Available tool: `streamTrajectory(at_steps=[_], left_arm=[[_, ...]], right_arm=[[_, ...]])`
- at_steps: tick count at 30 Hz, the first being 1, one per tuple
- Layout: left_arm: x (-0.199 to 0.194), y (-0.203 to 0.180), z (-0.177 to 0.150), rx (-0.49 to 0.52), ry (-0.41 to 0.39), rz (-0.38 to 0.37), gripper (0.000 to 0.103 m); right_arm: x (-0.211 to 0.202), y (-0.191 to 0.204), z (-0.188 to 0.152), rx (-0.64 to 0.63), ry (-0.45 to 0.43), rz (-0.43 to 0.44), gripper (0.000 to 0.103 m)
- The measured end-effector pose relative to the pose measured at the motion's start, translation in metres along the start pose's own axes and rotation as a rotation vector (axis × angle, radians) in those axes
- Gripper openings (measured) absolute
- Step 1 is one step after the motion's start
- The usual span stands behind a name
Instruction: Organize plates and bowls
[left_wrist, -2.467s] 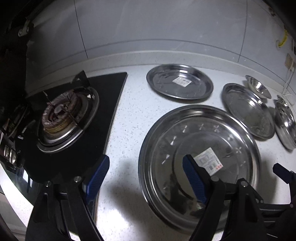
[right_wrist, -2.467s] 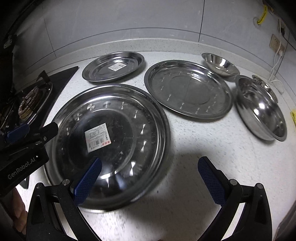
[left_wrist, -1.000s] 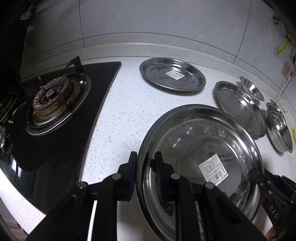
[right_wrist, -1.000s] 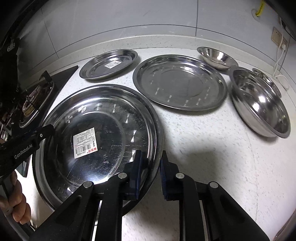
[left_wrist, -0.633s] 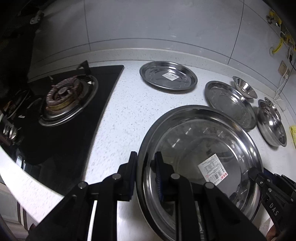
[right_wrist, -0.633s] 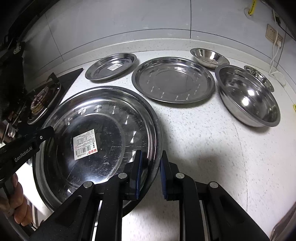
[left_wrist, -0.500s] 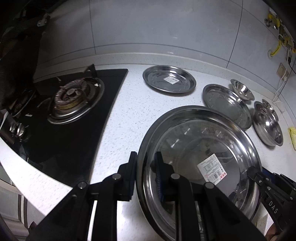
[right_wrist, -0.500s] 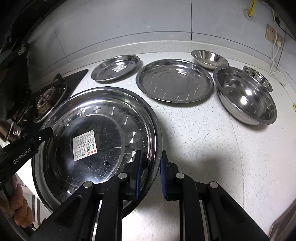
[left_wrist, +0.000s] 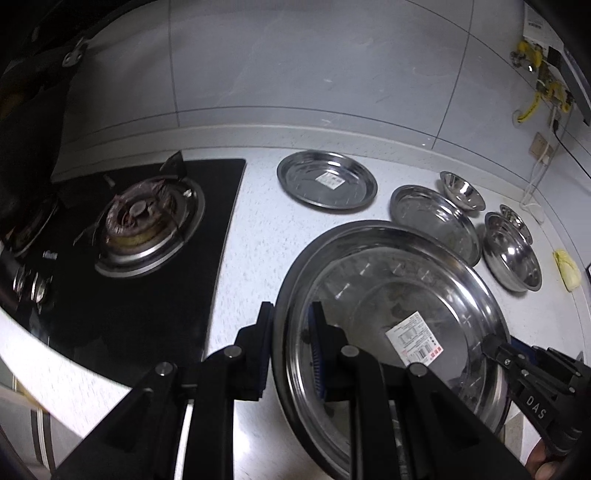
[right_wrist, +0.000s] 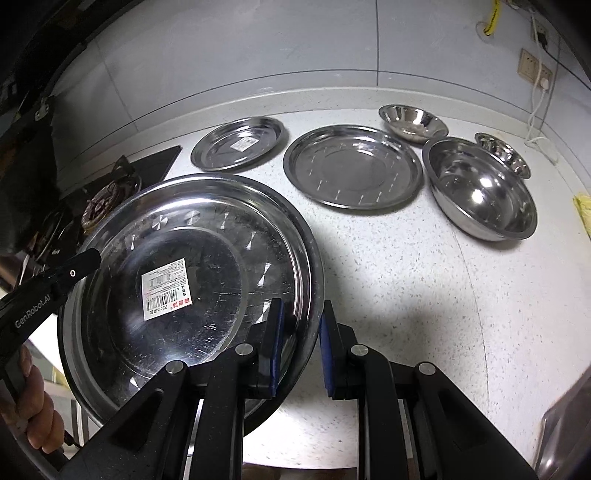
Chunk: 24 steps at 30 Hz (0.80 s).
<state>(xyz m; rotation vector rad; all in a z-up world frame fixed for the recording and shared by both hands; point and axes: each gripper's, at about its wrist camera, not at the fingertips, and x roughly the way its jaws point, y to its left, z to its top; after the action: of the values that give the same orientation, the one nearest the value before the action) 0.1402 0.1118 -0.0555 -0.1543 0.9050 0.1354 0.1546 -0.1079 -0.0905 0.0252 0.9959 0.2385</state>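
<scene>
A large steel plate (left_wrist: 399, 295) (right_wrist: 192, 266) with a barcode sticker is held above the white counter by both grippers. My left gripper (left_wrist: 290, 350) is shut on its left rim. My right gripper (right_wrist: 299, 347) is shut on its right rim. On the counter behind lie a small stickered plate (left_wrist: 327, 182) (right_wrist: 240, 142), a medium plate (left_wrist: 432, 221) (right_wrist: 352, 168), a large bowl (left_wrist: 511, 254) (right_wrist: 480, 188) and two small bowls (right_wrist: 413, 122) (right_wrist: 502, 153).
A black gas hob (left_wrist: 140, 221) with a burner lies at the left. The tiled wall (right_wrist: 295, 48) runs behind the counter, with sockets and a white cable at the right. A yellow cloth (left_wrist: 567, 267) lies at the far right.
Both grippers closed on the large plate's rims and lifted it. The counter, hob and other dishes now look farther below and away.
</scene>
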Motion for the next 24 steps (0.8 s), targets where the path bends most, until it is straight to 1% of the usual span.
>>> streamTrajectory(at_steps=[5, 8, 12, 15, 17, 24], left_arm=[[0.006, 0.016, 0.011, 0.009, 0.025, -0.058, 0.017], [0.003, 0.027, 0.015, 0.008, 0.055, -0.092, 0.017], [-0.006, 0.038, 0.018, 0.0, 0.08, -0.12, 0.017], [-0.006, 0.041, 0.017, -0.005, 0.099, -0.119, 0.017], [-0.003, 0.04, 0.013, -0.01, 0.115, -0.107, 0.017], [0.015, 0.02, -0.011, -0.043, 0.208, -0.064, 0.017]], right_arm=[[0.0, 0.014, 0.007, 0.033, 0.001, -0.039, 0.017], [0.0, 0.022, 0.005, 0.038, 0.034, -0.05, 0.017], [-0.006, 0.03, 0.004, 0.029, 0.087, -0.03, 0.017], [-0.006, 0.03, 0.006, 0.016, 0.112, -0.005, 0.017], [-0.004, 0.03, 0.007, 0.006, 0.135, -0.006, 0.017], [0.016, 0.008, 0.006, -0.035, 0.22, 0.025, 0.017]])
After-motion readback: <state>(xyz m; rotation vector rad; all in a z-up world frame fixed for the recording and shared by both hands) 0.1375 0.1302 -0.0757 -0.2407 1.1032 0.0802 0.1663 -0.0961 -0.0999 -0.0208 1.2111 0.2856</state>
